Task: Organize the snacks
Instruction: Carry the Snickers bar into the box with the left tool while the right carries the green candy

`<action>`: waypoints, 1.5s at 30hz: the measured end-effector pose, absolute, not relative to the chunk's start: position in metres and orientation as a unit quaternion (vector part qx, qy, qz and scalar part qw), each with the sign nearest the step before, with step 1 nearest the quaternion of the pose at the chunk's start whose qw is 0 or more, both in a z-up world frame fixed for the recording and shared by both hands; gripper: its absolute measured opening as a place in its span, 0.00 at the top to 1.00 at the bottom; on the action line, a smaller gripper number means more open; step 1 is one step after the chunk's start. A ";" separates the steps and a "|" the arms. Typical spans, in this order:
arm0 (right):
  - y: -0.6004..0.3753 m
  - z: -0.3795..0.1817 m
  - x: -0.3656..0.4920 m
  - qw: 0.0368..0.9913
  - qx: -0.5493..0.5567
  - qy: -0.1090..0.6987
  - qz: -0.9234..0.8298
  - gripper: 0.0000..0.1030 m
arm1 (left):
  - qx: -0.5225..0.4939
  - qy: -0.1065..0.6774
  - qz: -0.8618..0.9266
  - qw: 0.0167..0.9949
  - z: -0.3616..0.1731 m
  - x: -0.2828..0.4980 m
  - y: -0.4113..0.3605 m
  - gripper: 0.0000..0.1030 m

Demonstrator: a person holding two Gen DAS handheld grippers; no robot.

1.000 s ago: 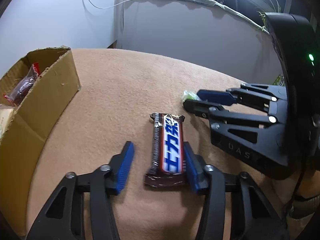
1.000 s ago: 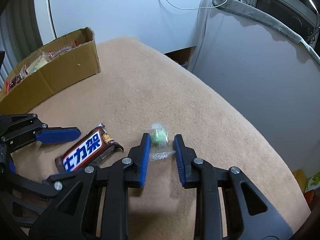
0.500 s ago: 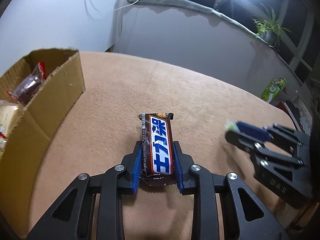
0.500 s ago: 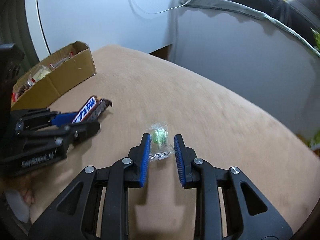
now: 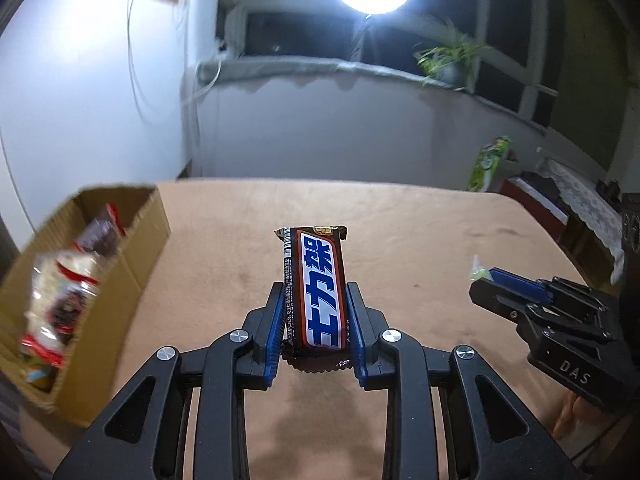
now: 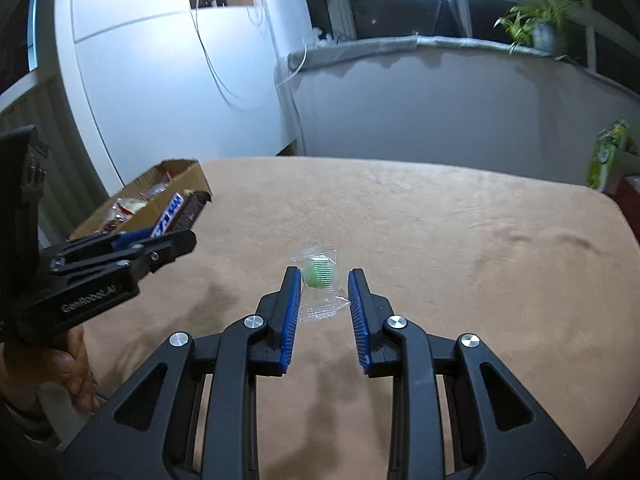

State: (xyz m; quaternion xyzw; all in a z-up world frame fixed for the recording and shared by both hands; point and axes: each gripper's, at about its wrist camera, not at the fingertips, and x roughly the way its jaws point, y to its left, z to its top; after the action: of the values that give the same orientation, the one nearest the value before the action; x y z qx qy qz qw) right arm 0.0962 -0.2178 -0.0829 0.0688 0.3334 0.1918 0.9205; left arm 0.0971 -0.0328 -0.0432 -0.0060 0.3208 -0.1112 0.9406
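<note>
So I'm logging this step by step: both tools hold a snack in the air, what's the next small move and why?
Probably carry the left tool leftward over the open cardboard box. It is clamped on the chocolate bar, lifted clear of the tan tabletop, and the box already holds wrapped snacks. The right tool, pinching the small green candy, could follow.

The chocolate bar (image 5: 316, 292) wears a dark brown wrapper with a white band and blue characters along its length; it is clamped near its lower end between blue pads, its far end pointing forward and lifted off the tabletop (image 5: 420, 232); the small candy (image 6: 319, 280), a green sweet in a clear crinkled wrapper, is held aloft between blue pads; the cardboard box (image 5: 132, 248) stands open at the tabletop's left edge, holding several wrapped snacks in red, white and dark packets, blurred.
</note>
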 end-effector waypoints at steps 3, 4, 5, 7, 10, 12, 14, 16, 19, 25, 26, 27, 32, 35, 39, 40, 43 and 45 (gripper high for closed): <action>-0.213 -0.064 0.080 0.929 0.060 0.315 0.186 0.75 | 0.003 0.297 -0.120 0.947 -0.026 0.078 -0.029 0.74; -0.211 -0.059 0.077 0.931 0.058 0.310 0.186 0.75 | 0.005 0.291 -0.122 0.949 -0.022 0.075 -0.028 0.74; -0.209 -0.053 0.073 0.932 0.056 0.305 0.186 0.75 | 0.006 0.285 -0.124 0.951 -0.019 0.071 -0.026 0.74; -0.204 -0.041 0.066 0.936 0.050 0.293 0.186 0.75 | 0.008 0.273 -0.126 0.954 -0.011 0.061 -0.021 0.74; -0.191 -0.026 0.059 0.940 0.039 0.282 0.188 0.75 | 0.005 0.258 -0.128 0.958 -0.003 0.050 -0.013 0.74; -0.182 -0.020 0.057 0.941 0.032 0.278 0.191 0.75 | 0.000 0.251 -0.128 0.959 0.000 0.045 -0.006 0.74; -0.175 -0.015 0.053 0.942 0.026 0.274 0.193 0.75 | 0.000 0.245 -0.127 0.961 0.002 0.039 0.001 0.74; -0.166 -0.011 0.052 0.942 0.019 0.273 0.196 0.75 | -0.004 0.240 -0.124 0.963 0.003 0.036 0.009 0.74; -0.152 -0.006 0.049 0.942 0.009 0.270 0.200 0.75 | -0.014 0.234 -0.120 0.965 0.004 0.032 0.023 0.74; -0.123 0.001 0.048 0.940 -0.010 0.269 0.209 0.75 | -0.026 0.226 -0.111 0.967 0.005 0.025 0.045 0.74; -0.120 0.002 0.049 0.940 -0.012 0.269 0.212 0.75 | -0.028 0.225 -0.109 0.968 0.005 0.024 0.047 0.74; -0.115 0.003 0.049 0.939 -0.015 0.269 0.214 0.75 | -0.030 0.224 -0.107 0.968 0.005 0.023 0.051 0.74; -0.094 0.006 0.050 0.936 -0.026 0.268 0.225 0.75 | -0.040 0.221 -0.098 0.970 0.004 0.018 0.069 0.74; -0.082 0.009 0.050 0.935 -0.032 0.268 0.232 0.75 | -0.045 0.221 -0.092 0.970 0.004 0.016 0.080 0.74; -0.068 0.011 0.051 0.932 -0.037 0.267 0.241 0.75 | -0.048 0.222 -0.084 0.970 0.002 0.014 0.091 0.74; -0.064 0.011 0.051 0.932 -0.038 0.267 0.243 0.75 | -0.049 0.223 -0.081 0.970 0.002 0.014 0.095 0.74; -0.055 0.012 0.053 0.929 -0.042 0.268 0.251 0.75 | -0.053 0.223 -0.075 0.971 0.000 0.013 0.105 0.74; -0.049 0.012 0.055 0.927 -0.044 0.269 0.256 0.75 | -0.055 0.224 -0.070 0.970 -0.001 0.015 0.111 0.74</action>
State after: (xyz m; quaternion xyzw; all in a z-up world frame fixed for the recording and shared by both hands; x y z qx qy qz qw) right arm 0.0549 -0.0486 0.0116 -0.0440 0.2687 0.2565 0.9274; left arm 0.0146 0.1112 -0.0010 -0.0555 0.2239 -0.0705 0.9705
